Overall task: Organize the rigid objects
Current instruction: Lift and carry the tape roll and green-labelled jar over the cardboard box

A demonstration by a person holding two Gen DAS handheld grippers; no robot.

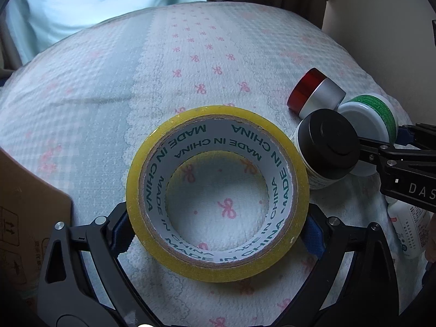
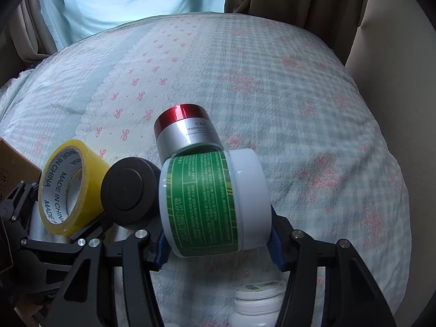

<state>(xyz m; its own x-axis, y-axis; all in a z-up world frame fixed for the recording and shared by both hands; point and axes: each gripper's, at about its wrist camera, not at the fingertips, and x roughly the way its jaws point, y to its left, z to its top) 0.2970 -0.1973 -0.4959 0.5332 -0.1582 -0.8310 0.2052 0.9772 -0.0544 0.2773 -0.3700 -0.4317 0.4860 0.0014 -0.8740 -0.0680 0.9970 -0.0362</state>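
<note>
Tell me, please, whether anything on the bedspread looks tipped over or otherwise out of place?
Yes. The red-and-silver jar lies tipped on its side, resting against the green-labelled jar held in the right gripper. The black-lidded jar also leans over beside the tape roll.

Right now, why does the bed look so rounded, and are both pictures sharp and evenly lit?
Left wrist view: the wide lens bulges the bedspread and darkens the corners; the tape roll is sharp, and daylight from the far side is soft. Right wrist view: same bulge; the green-labelled jar is crisp, the red cap shows a small glare streak, and the white bottle below lies in shade.
</note>
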